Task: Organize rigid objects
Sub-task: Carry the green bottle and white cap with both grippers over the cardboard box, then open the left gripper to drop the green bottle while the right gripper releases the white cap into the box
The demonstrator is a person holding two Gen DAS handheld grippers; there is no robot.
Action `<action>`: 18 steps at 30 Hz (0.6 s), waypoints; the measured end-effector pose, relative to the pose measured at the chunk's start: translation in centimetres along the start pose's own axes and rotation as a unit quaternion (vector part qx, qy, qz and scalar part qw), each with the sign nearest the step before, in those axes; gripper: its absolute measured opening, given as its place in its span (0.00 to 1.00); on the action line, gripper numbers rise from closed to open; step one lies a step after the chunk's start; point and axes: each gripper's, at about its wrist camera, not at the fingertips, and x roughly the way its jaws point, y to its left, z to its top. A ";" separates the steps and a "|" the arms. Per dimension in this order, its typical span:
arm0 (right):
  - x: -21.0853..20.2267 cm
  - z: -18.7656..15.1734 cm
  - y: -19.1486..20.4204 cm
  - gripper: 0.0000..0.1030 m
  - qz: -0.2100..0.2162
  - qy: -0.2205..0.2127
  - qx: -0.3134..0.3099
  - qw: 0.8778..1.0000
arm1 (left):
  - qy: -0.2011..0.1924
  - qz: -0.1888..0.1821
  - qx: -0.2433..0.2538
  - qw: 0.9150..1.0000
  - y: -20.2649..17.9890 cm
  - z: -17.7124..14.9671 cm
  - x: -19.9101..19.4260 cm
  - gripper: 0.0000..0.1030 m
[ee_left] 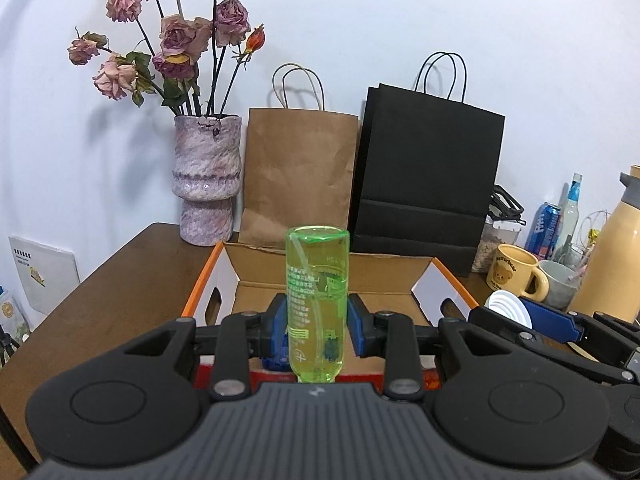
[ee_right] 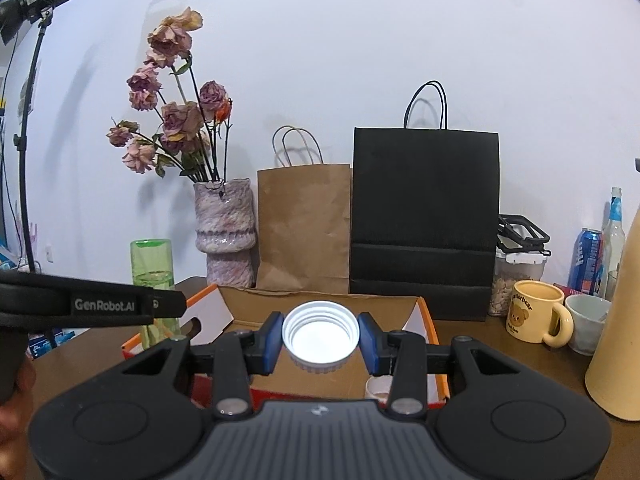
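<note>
My left gripper (ee_left: 318,320) is shut on a clear green bottle (ee_left: 317,300) with yellowish liquid, held base-up over an open cardboard box with orange edges (ee_left: 208,280). The bottle also shows in the right wrist view (ee_right: 154,276), with the left gripper's body in front of it. My right gripper (ee_right: 320,338) is shut on a white ribbed lid (ee_right: 320,336), its open side facing the camera, held above the same box (ee_right: 424,312). The lid and right gripper also show in the left wrist view (ee_left: 508,308). A small white cup (ee_right: 378,387) sits inside the box.
At the back stand a vase of dried roses (ee_left: 206,184), a brown paper bag (ee_left: 298,176) and a black paper bag (ee_left: 424,184). To the right are a yellow bear mug (ee_right: 532,312), a grey cup (ee_right: 588,320), a cream flask (ee_right: 620,320), a can and bottles.
</note>
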 end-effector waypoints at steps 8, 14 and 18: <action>2.1 0.9 -0.1 0.38 -0.003 -0.003 -0.004 1.000 | -0.004 0.007 -0.009 1.000 0.1 1.1 2.0 0.31; 4.0 1.4 0.0 0.38 -0.010 -0.003 -0.013 1.000 | -0.008 0.011 -0.011 1.000 0.1 1.7 3.7 0.31; 5.4 1.6 -0.1 0.38 -0.013 0.000 -0.015 1.000 | -0.006 0.015 -0.010 1.000 0.2 2.0 5.1 0.31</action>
